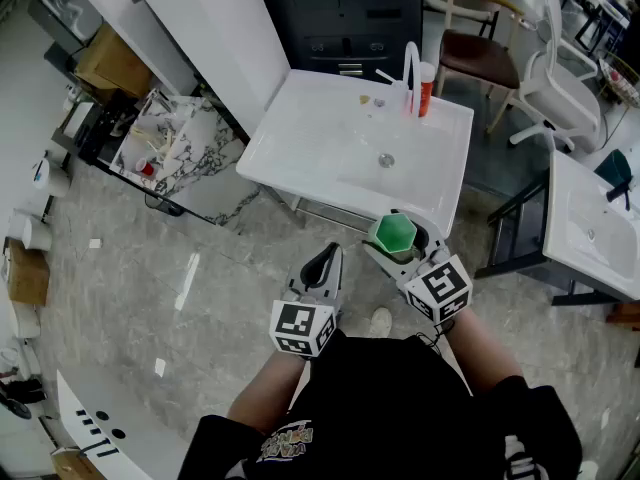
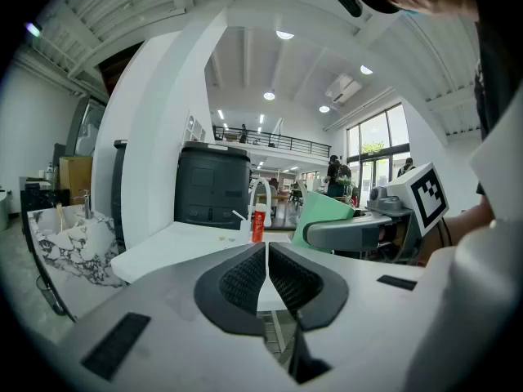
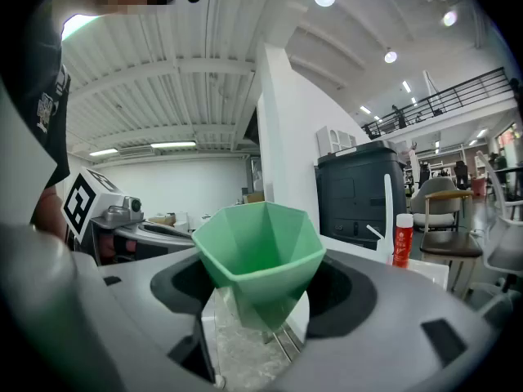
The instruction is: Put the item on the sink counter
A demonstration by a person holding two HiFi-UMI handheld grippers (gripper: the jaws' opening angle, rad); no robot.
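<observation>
In the head view, the left tool point(image 1: 329, 255) is in the lower middle of the frame, above the grey floor point(image 1: 200, 268), and its two jaws are pressed together with nothing between them. To the right of it, the right tool point(image 1: 400, 236) pinches a green cup point(image 1: 392, 232). The cup is near the lower right edge of the white sink surface point(image 1: 300, 138), not on it. At the top edge of that surface we see a white faucet point(image 1: 410, 68) and, just beside it, a red bottle point(image 1: 426, 90).

In the left gripper view, the dark pads point(image 2: 245, 280) touch each other at the centre, so this tool holds nothing. The green cup point(image 2: 323, 215) and the right tool appear at the middle right, and the sink surface point(image 2: 180, 247) lies behind, at the middle left.

In the right gripper view, the jaws stand wide and press on both sides of the green cup point(image 3: 260, 251), which is upright with the mouth up, at the centre. The red bottle point(image 3: 402, 239) stands far at the right.
</observation>
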